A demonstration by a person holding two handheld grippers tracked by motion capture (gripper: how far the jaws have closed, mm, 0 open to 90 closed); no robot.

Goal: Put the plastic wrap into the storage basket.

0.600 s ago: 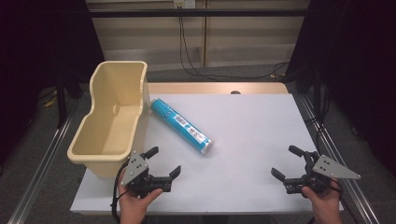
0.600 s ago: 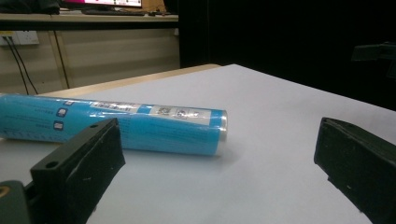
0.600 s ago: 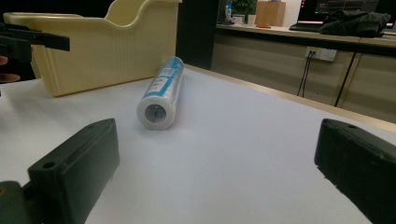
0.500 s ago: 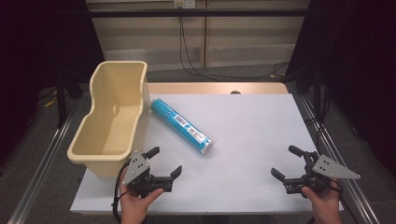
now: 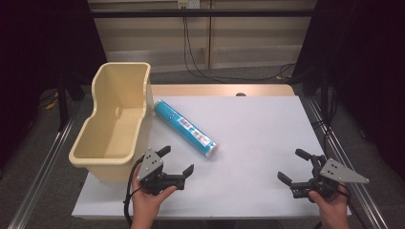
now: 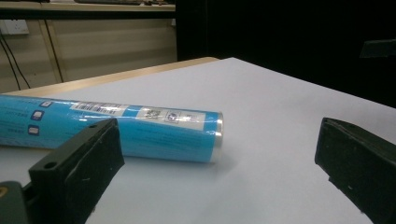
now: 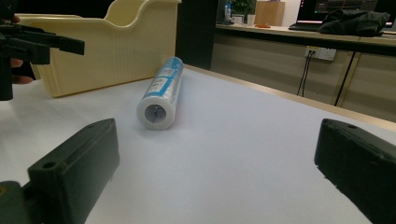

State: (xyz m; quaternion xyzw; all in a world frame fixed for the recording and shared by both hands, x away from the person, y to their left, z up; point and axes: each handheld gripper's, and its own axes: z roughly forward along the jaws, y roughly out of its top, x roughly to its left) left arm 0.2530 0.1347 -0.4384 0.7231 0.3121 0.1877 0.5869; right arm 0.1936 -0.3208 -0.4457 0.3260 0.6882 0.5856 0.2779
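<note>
A blue roll in clear wrap (image 5: 185, 128) lies slantwise on the white table top, beside a cream plastic bin (image 5: 114, 119) at the left. My left gripper (image 5: 176, 160) stands open near the front edge, just short of the roll's near end, with nothing between its jaws. In the left gripper view the roll (image 6: 116, 128) lies a little ahead of the left jaw. My right gripper (image 5: 295, 166) stands open at the front right, far from the roll. The right gripper view looks at the roll's end (image 7: 156, 109) and the bin (image 7: 102, 46) behind it.
The table top (image 5: 258, 133) has a wooden strip along its far edge. Metal rails run along both sides of the table. Cables hang down the wall behind. In the right gripper view my left gripper (image 7: 46, 44) shows at the far left.
</note>
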